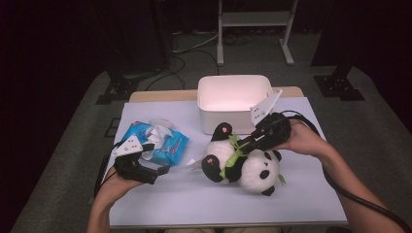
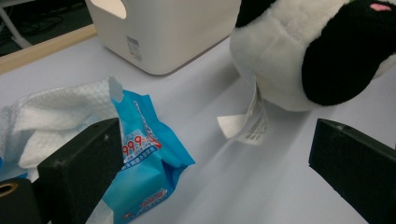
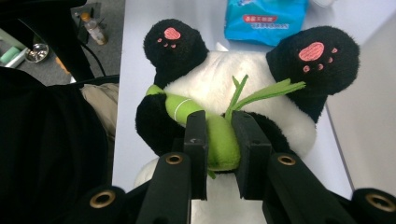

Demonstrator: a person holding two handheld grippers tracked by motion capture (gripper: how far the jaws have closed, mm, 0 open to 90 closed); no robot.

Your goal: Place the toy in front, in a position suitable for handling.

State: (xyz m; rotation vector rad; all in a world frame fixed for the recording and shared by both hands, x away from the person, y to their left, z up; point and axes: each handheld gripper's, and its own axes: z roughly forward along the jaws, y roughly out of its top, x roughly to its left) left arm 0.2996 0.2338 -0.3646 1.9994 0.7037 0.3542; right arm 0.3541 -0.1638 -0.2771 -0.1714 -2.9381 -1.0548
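Observation:
A black-and-white panda plush (image 1: 243, 162) lies on its back on the table, feet toward the left, with pink paw pads up. My right gripper (image 1: 241, 144) is shut on the green bamboo stalk (image 3: 219, 137) across the panda's belly (image 3: 219, 79). A blue pack of wet wipes (image 1: 160, 141) with a white wipe sticking out lies at the left. My left gripper (image 1: 158, 171) stands open just in front of the pack, nothing between its jaws. In the left gripper view the pack (image 2: 149, 163) is beside the left jaw, and the panda's white tag (image 2: 247, 122) lies ahead.
A white rectangular bin (image 1: 234, 102) stands open at the back of the table, just behind the panda; its side wall (image 2: 173, 32) faces the left gripper. The light tabletop (image 1: 194, 199) ends at the front edge near the person's forearms. Cables and a stand are on the floor beyond.

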